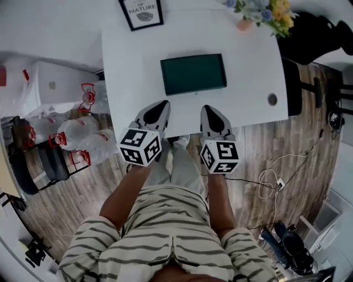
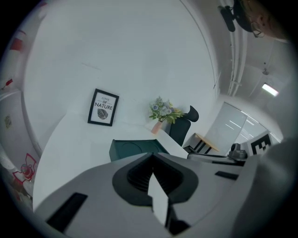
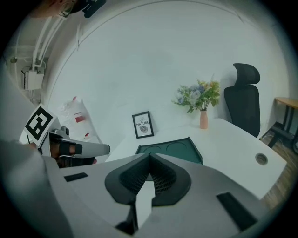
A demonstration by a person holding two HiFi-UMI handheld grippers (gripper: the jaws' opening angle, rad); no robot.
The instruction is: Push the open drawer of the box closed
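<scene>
Left hand-held gripper (image 1: 162,106) hangs over the near edge of the white table (image 1: 127,66), its marker cube (image 1: 140,146) toward the person. In the left gripper view its jaws are pressed together tip to tip, with nothing between them. A framed picture (image 1: 142,13) leans at the far edge of the table, beyond this gripper.

Further right, at the middle of the table, lies the dark green box (image 1: 193,74), flat and rectangular, with two round recesses on its top in the right gripper view. It sits ahead of both grippers and apart from them. No view shows whether its drawer stands out.

The right hand-held gripper (image 1: 207,108) is level with the left one and just beside it, also over the near table edge. Its jaws are closed on each other and empty.

Flowers (image 1: 263,11) in a pink vase stand at the far right corner, a round hole (image 1: 272,99) marks the right edge, and a black chair (image 1: 322,36) stands past it.
</scene>
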